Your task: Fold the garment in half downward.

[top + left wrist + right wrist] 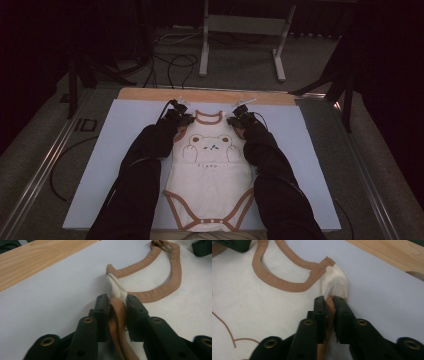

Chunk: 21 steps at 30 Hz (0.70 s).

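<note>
- The left gripper point(117, 306) has its two black jaws pinched on the bodysuit point(210, 175) at the left shoulder strap, with brown binding and cream cloth bunched up between the pads.
- The right gripper point(330, 307) is likewise clamped on the bodysuit's right shoulder strap; a fold of cream cloth with a pale snap stud rises just beyond its jaws.
- Seen from the high view, the left gripper point(179, 116) and the right gripper point(240, 119) sit at the two far corners of the bodysuit, one on each side of its brown-edged neckline point(208, 118).
- Both forearms in dark sleeves point(140, 170) run up from the near edge along either side of the bodysuit, converging slightly toward its shoulders.
- The bodysuit lies flat, front up, neck away from the person, crotch snaps at the near edge.
- Its chest bears a bear drawing point(210, 146) with a line of small writing beneath that seems to read "Sleep..."; the letters are too small to be sure.
- Under the bodysuit is a pale blue mat point(300, 165), and beyond the neckline a strip of wooden tabletop point(150, 94) shows.
- Farther out than the bodysuit, on the floor, lie dark cables point(175, 65) and a grey metal stand point(245, 30).
</note>
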Available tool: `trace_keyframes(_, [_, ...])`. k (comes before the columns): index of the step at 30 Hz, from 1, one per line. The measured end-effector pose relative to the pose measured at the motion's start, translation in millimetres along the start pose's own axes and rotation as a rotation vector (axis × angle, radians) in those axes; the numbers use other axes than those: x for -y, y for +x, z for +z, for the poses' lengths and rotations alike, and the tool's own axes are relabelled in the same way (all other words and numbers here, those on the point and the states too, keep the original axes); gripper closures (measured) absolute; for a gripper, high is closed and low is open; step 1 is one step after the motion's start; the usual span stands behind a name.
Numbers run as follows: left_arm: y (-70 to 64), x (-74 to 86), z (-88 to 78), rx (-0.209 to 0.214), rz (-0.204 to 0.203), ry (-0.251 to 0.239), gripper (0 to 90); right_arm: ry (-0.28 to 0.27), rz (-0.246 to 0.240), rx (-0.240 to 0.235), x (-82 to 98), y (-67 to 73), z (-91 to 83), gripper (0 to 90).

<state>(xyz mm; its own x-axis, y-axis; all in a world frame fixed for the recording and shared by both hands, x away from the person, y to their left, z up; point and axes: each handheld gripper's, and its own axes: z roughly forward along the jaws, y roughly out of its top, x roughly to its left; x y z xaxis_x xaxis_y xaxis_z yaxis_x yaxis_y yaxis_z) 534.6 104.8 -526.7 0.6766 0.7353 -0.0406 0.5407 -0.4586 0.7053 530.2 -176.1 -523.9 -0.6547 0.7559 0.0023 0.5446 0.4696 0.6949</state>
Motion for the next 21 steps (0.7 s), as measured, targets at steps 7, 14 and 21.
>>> trace_keyframes(7, [-1.5,0.3,-2.6,-0.008,0.001,-0.011,86.1,0.009,-0.008,0.005,-1.1,2.6,-0.7,86.1])
trace_keyframes(14, [-5.7,-5.8,-15.5,-0.017,0.016,-0.048,87.3,-0.015,-0.013,0.007,-2.6,4.4,-7.1,86.6])
trace_keyframes(21, [-10.0,-11.6,-33.0,-0.010,0.023,-0.075,87.4,-0.058,-0.037,0.005,-3.5,10.5,-19.6,86.8])
